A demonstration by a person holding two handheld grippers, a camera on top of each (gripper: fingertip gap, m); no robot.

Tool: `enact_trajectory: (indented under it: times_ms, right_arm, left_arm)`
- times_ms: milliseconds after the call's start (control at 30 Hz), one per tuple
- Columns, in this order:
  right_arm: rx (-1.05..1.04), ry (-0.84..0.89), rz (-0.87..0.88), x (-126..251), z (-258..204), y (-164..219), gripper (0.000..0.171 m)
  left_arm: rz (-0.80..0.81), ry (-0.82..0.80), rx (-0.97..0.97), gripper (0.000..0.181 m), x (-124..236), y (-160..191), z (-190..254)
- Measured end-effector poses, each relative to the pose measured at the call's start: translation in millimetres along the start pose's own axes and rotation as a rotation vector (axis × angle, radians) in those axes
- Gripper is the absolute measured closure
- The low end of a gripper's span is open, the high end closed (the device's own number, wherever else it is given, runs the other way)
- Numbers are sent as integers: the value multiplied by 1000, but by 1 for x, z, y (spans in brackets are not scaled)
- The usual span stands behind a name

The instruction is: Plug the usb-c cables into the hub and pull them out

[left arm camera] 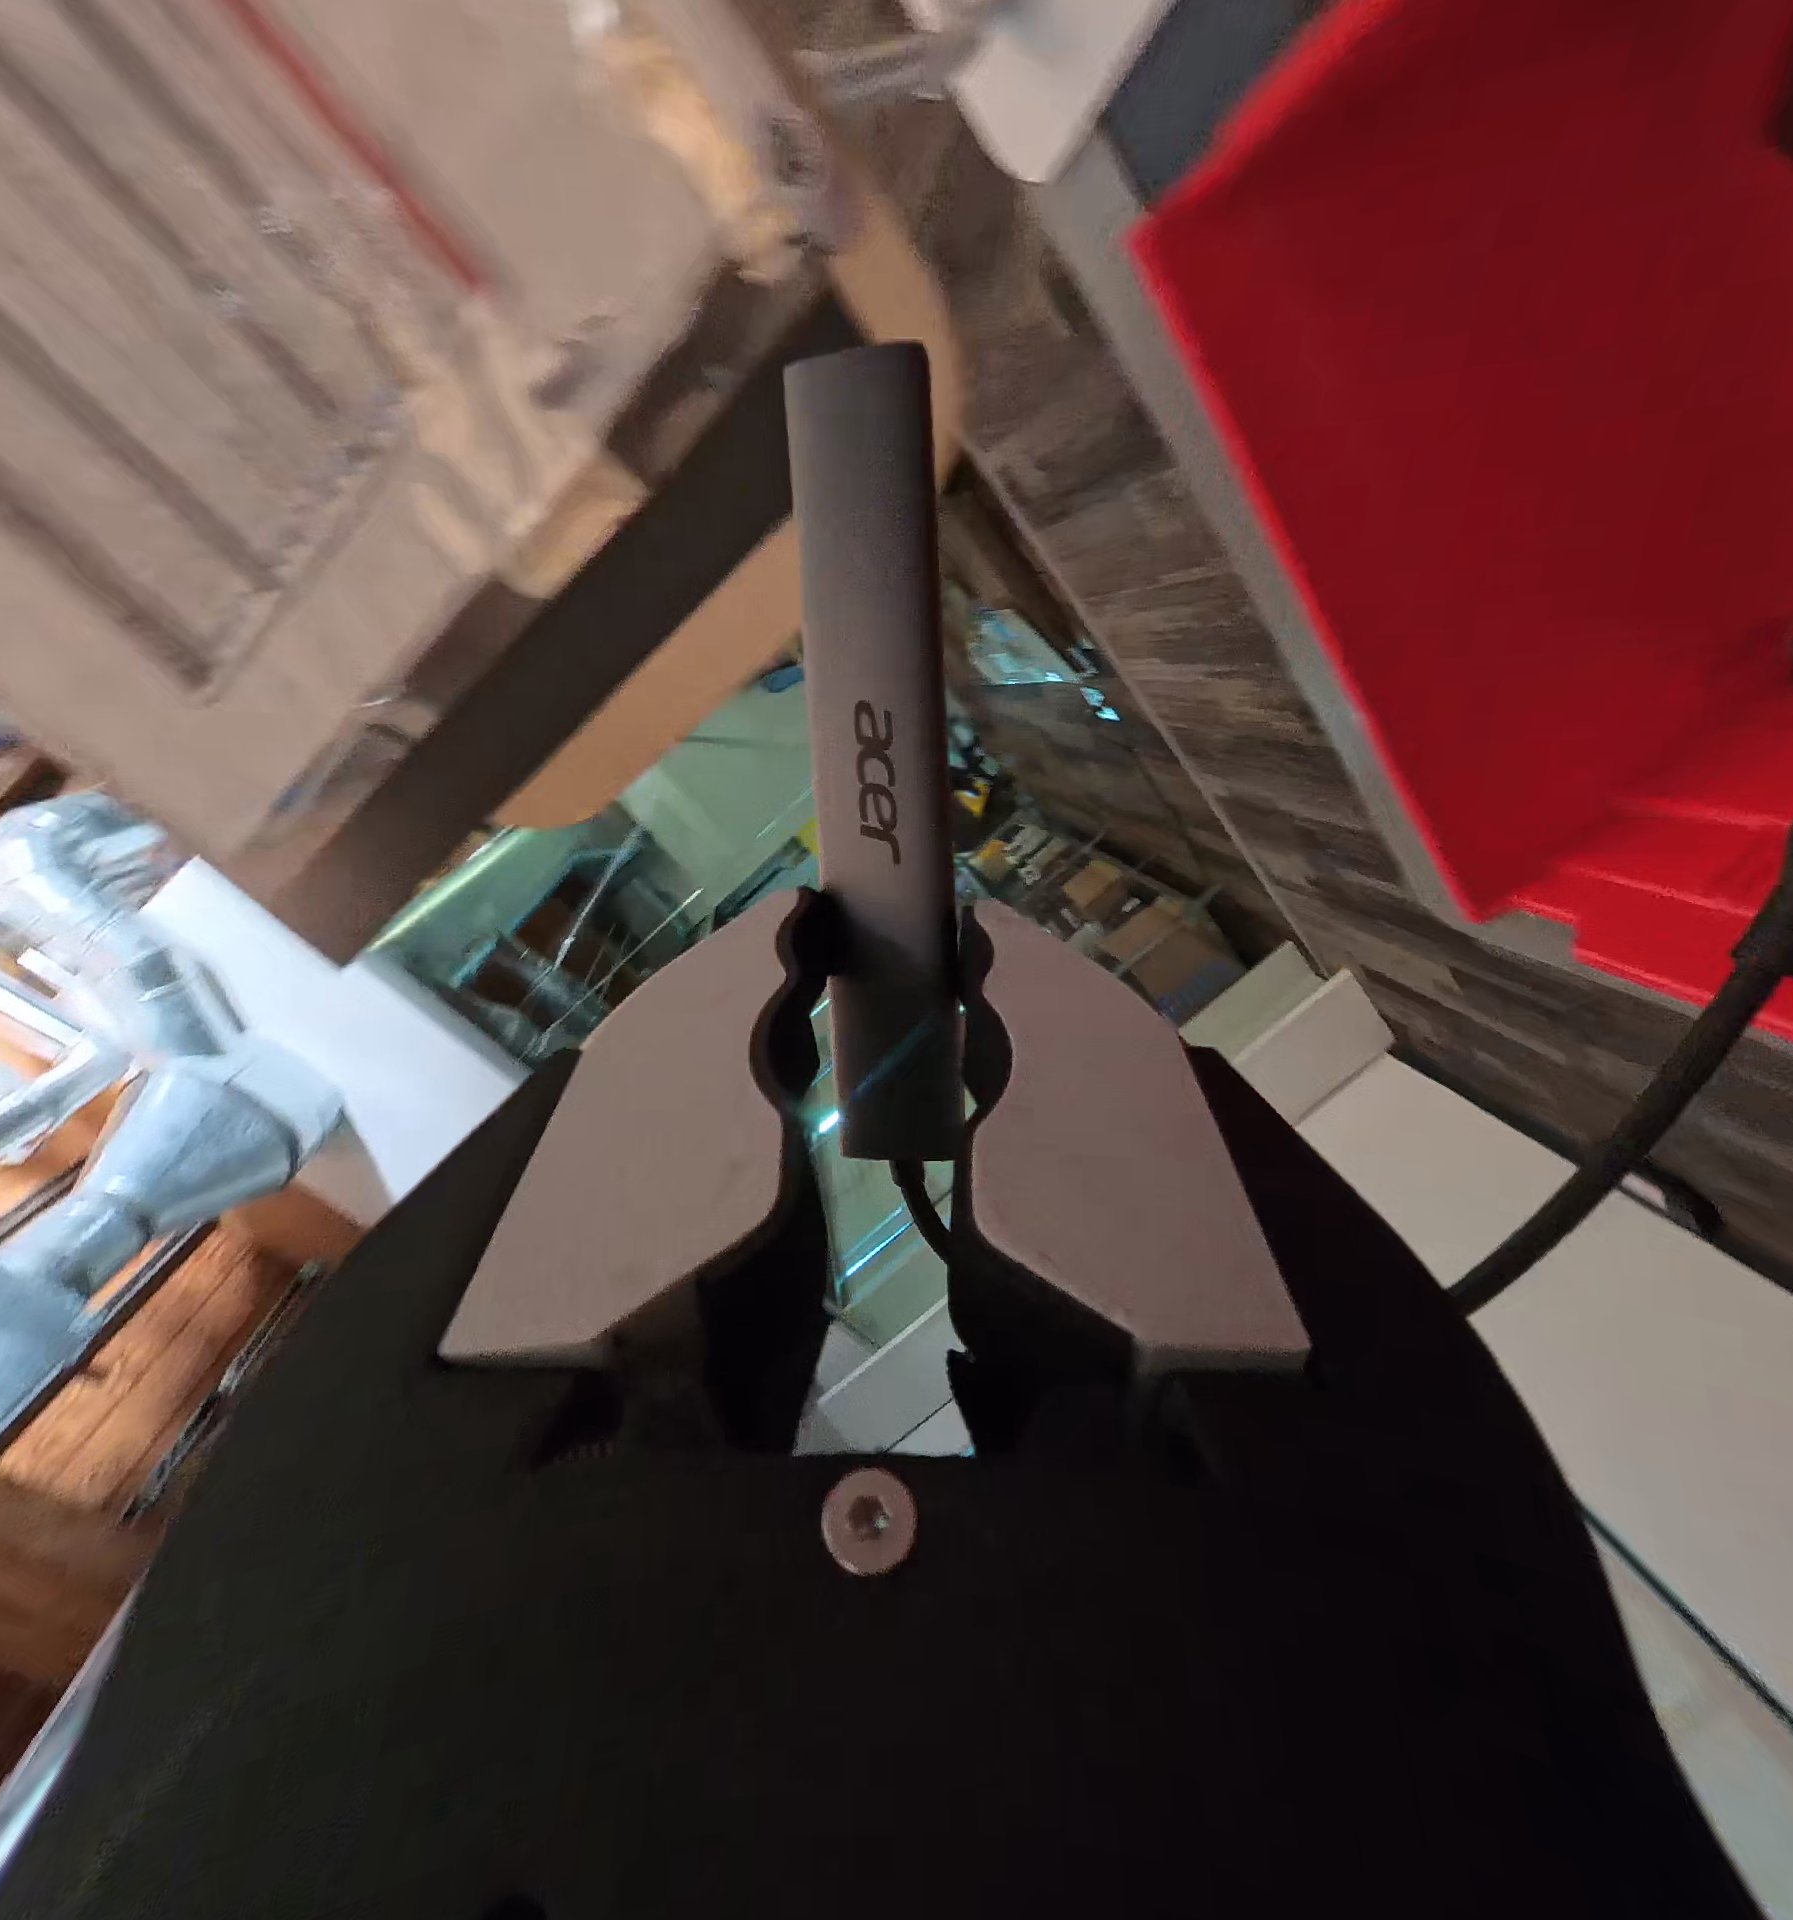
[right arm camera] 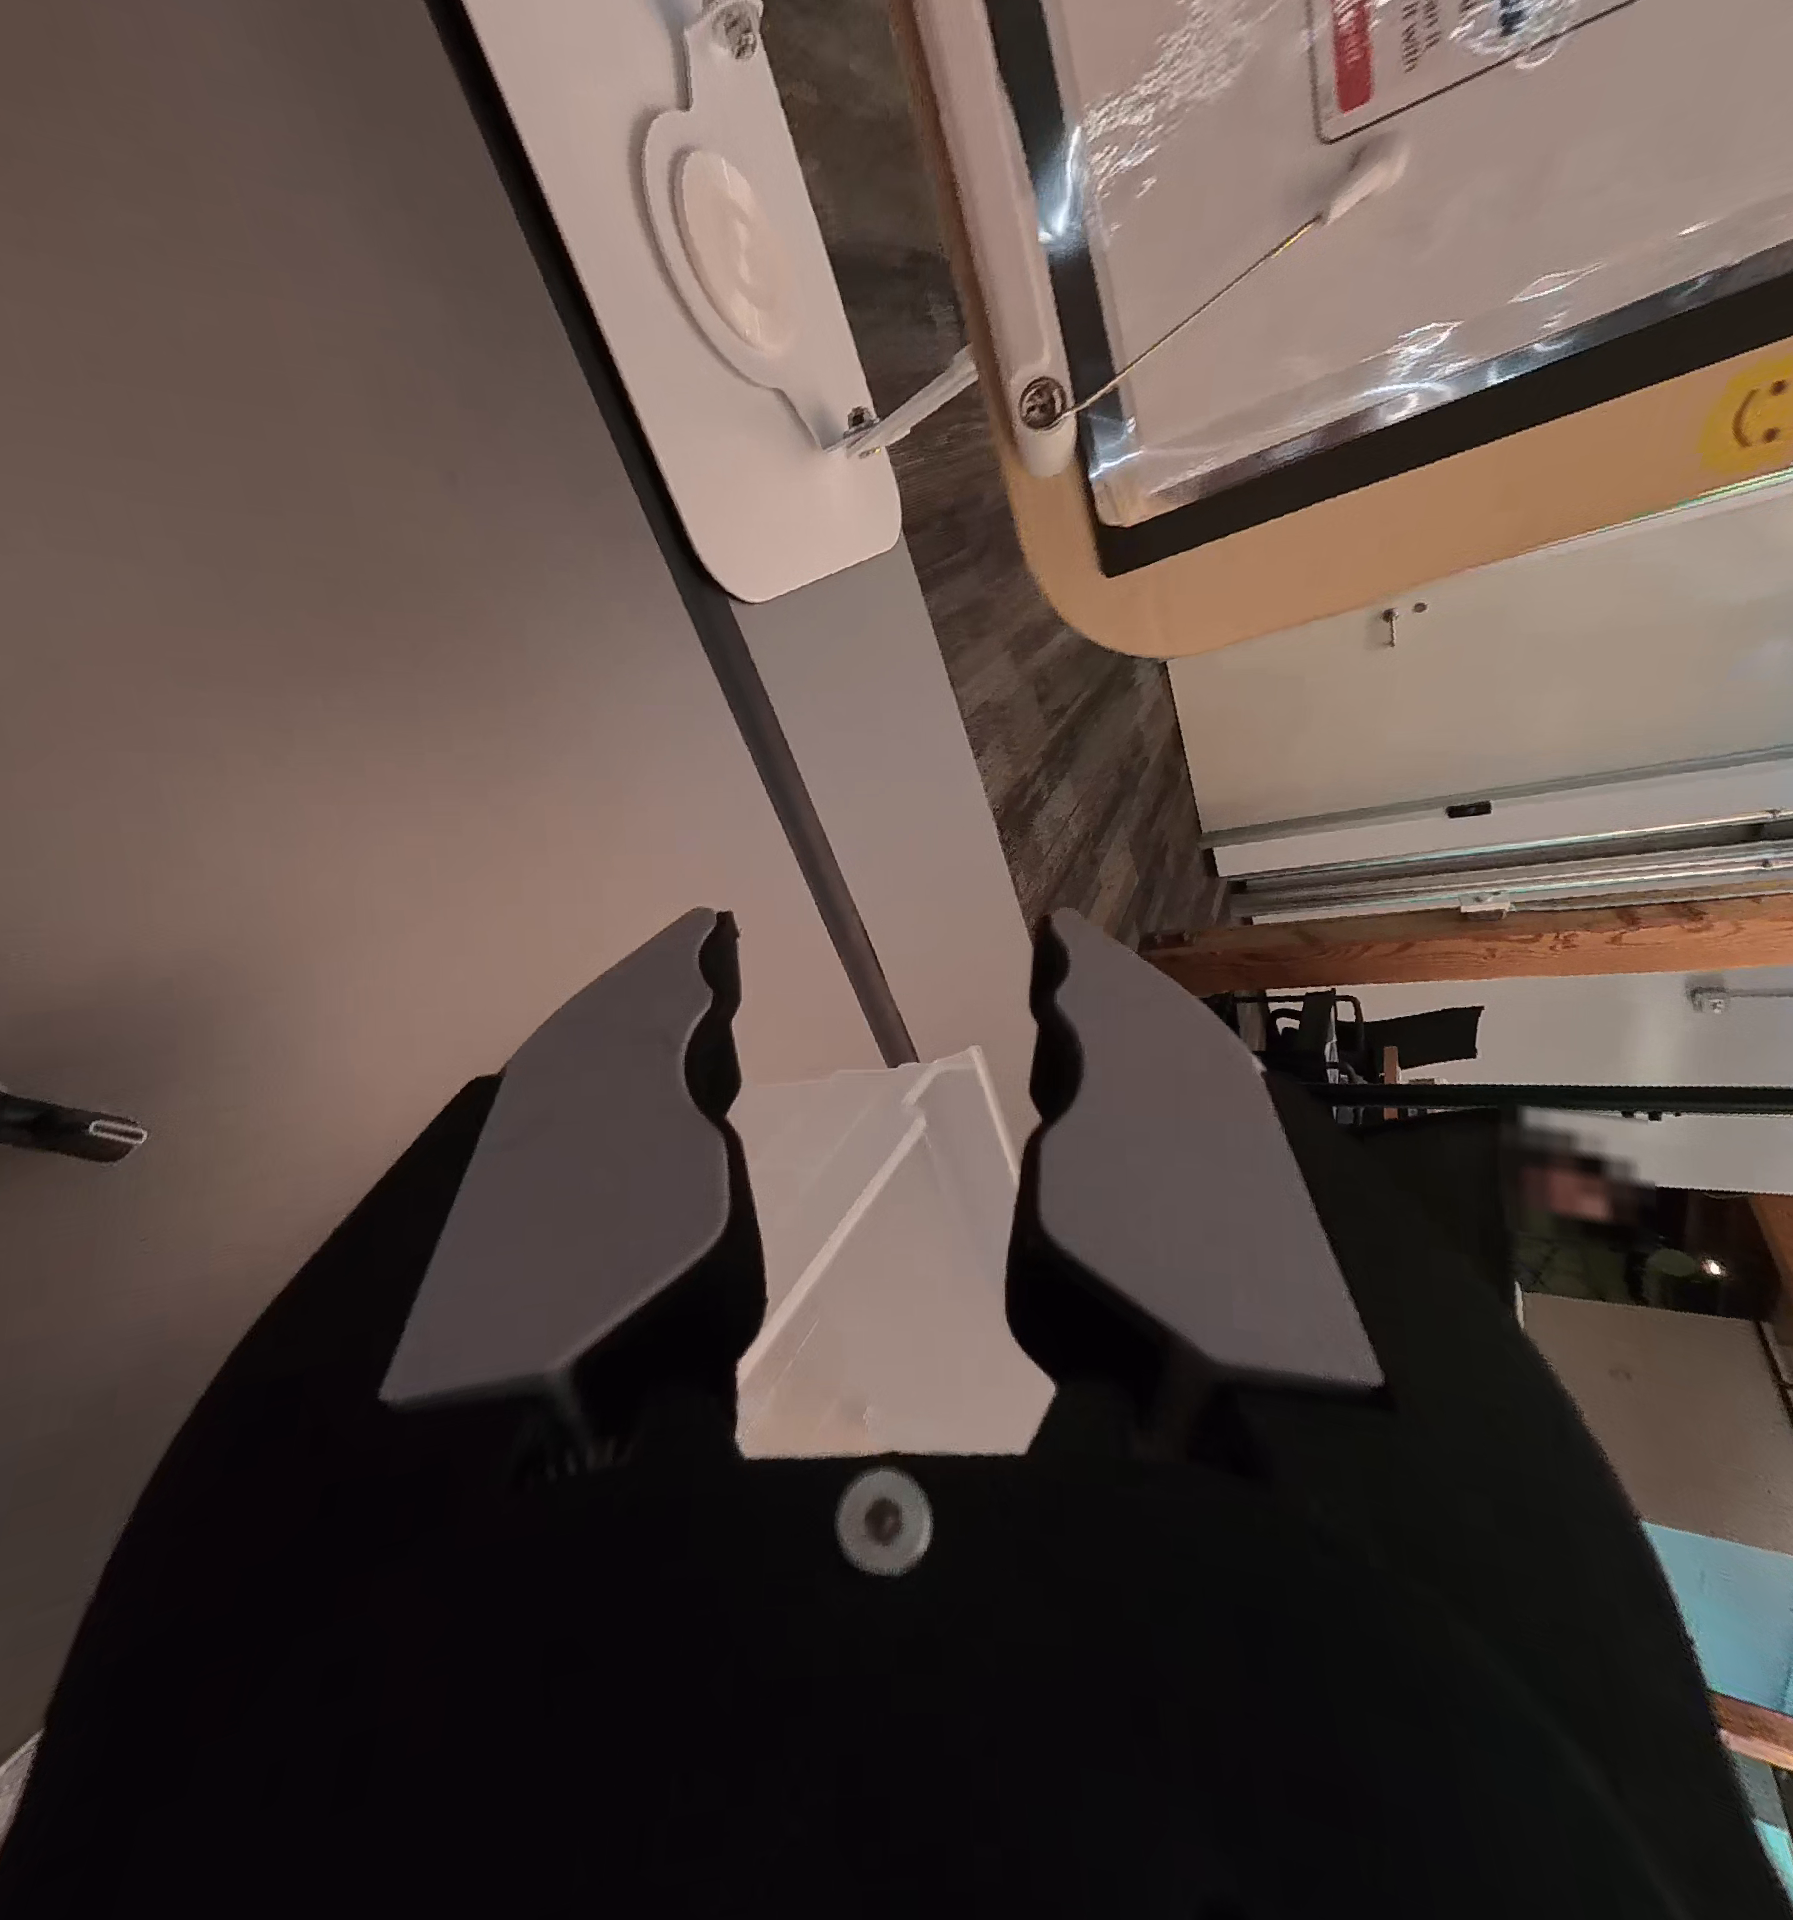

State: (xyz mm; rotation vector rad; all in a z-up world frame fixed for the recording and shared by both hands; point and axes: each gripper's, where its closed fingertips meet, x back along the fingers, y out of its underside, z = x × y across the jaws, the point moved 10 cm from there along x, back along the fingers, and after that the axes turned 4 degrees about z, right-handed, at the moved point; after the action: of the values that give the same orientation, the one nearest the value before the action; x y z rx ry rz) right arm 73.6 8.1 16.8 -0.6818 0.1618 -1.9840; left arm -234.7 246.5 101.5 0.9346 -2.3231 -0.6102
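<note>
In the left wrist view my left gripper (left arm camera: 890,940) is shut on a slim grey hub (left arm camera: 871,665). The hub stands up between the fingers, lifted off the table, and its thin black lead (left arm camera: 923,1210) hangs below it. A black braided cable (left arm camera: 1692,1049) runs down at the right edge. In the right wrist view my right gripper (right arm camera: 884,951) is open and empty. A black cable with a USB-C plug (right arm camera: 107,1135) lies on the grey table (right arm camera: 248,623) at the far left, well apart from the right gripper.
A red bin (left arm camera: 1546,416) fills the upper right of the left wrist view. In the right wrist view a white mount plate (right arm camera: 726,312) sits at the table's edge, a clear plastic box (right arm camera: 871,1226) lies between the fingers, and a white board (right arm camera: 1443,260) stands beyond.
</note>
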Motion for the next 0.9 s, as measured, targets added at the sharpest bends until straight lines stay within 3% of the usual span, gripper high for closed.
enact_trajectory:
  times_ms: [200, 333, 467, 600, 733, 900]
  right_arm:
    - [-28, 25, 52, 12, 7, -8, 116]
    - [-130, 10, 141, 25, 18, -11, 116]
    - [-421, -116, 388, 46, 35, -14, 117]
    - [-605, -276, 575, 63, 44, -16, 115]
    - [-603, -253, 545, 64, 47, -11, 116]
    - [-607, -294, 448, 53, 41, -12, 116]
  left_arm:
    - [4, -257, 233, 158, 54, -18, -83]
    - [136, -253, 741, 158, 79, -52, -113]
    - [392, -207, 1257, 158, 94, -112, -95]
    - [677, 69, 1682, 158, 84, -178, -62]
    - [717, 450, 1785, 158, 42, -213, -38]
    - [757, 822, 1973, 158, 4, -225, 2]
